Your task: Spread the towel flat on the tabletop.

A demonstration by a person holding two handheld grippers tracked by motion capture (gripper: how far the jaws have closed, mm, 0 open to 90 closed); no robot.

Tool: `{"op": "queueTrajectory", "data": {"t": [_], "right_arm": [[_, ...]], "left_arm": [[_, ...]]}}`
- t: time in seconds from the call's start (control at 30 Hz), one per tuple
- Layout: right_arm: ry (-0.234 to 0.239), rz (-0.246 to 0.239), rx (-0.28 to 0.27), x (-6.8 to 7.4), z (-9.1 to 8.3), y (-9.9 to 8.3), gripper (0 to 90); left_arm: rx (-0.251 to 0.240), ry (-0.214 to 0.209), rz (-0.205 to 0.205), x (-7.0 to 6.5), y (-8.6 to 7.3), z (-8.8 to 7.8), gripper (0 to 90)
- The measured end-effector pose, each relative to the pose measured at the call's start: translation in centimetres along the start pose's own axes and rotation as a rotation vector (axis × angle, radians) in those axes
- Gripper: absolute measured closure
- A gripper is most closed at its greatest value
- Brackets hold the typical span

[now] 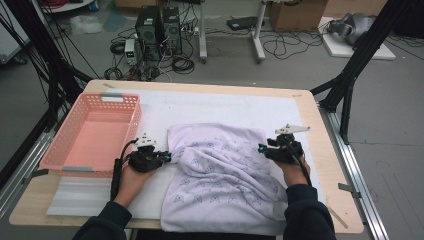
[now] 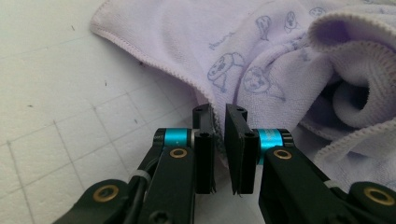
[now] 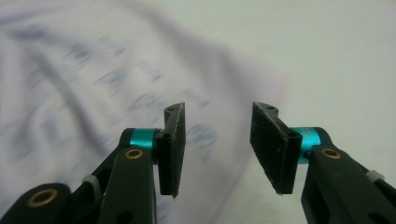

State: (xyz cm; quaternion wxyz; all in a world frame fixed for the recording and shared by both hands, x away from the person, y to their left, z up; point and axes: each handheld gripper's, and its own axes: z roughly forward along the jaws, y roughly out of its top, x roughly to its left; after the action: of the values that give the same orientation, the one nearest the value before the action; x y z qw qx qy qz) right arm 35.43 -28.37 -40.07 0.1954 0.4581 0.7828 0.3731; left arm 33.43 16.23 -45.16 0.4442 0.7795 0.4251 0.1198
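Note:
A lavender towel (image 1: pixel 220 170) printed with small blue figures lies rumpled on the white mat (image 1: pixel 215 102). My left gripper (image 1: pixel 167 157) is at the towel's left edge. In the left gripper view its jaws (image 2: pixel 219 122) are shut on the stitched hem of the towel (image 2: pixel 261 46), which runs up between the pads, and a fold bulges to the right. My right gripper (image 1: pixel 261 148) hovers over the towel's upper right corner. In the right gripper view it (image 3: pixel 217 116) stands open, with nothing between the pads and the blurred towel (image 3: pixel 70 93) beneath.
A pink plastic basket (image 1: pixel 55 150) stands at the table's left, close to my left hand. A grey foam sheet (image 1: pixel 75 197) lies near the front left edge. Bare white mat stretches behind the towel. Black frame posts flank the table.

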Motion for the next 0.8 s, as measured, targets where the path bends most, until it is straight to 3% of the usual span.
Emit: {"op": "queueTrajectory", "data": {"t": [0.07,0.17,0.37,0.43,0.47,0.5,0.53,0.63,0.8], "right_arm": [[-0.040,0.035,-0.019,-1.1,0.6,0.8,55.0],[-0.085,0.053,0.008,-2.1,2.2,1.8,54.8],[-0.100,0.073,0.092,-2.7,6.2,2.4,55.3],[-0.078,0.115,0.114,-2.9,7.1,2.0,67.4],[-0.058,0.114,0.140,-3.0,7.5,1.8,72.0],[-0.061,0.108,0.136,-2.8,7.5,1.7,83.3],[-0.043,0.085,0.139,-2.8,7.3,1.7,84.2],[-0.065,-0.013,0.176,-2.0,6.5,1.6,84.8],[-0.022,-0.145,0.194,-0.2,4.1,0.2,84.4]], "left_arm": [[-0.002,-0.001,0.000,0.1,0.0,0.0,81.3],[-0.002,-0.003,-0.001,0.1,0.0,-0.1,81.1],[-0.005,-0.004,-0.003,0.0,0.0,0.0,81.2],[-0.001,-0.007,0.000,0.1,0.0,-0.1,81.1],[-0.002,-0.008,-0.002,0.1,0.0,-0.1,81.1],[-0.003,-0.010,-0.006,0.1,0.0,-0.1,81.1],[-0.007,-0.010,-0.007,0.1,0.0,-0.2,81.1],[-0.007,-0.011,-0.005,0.2,0.0,-0.3,81.1],[-0.006,-0.013,-0.003,0.1,-0.1,-0.4,81.2]]}}
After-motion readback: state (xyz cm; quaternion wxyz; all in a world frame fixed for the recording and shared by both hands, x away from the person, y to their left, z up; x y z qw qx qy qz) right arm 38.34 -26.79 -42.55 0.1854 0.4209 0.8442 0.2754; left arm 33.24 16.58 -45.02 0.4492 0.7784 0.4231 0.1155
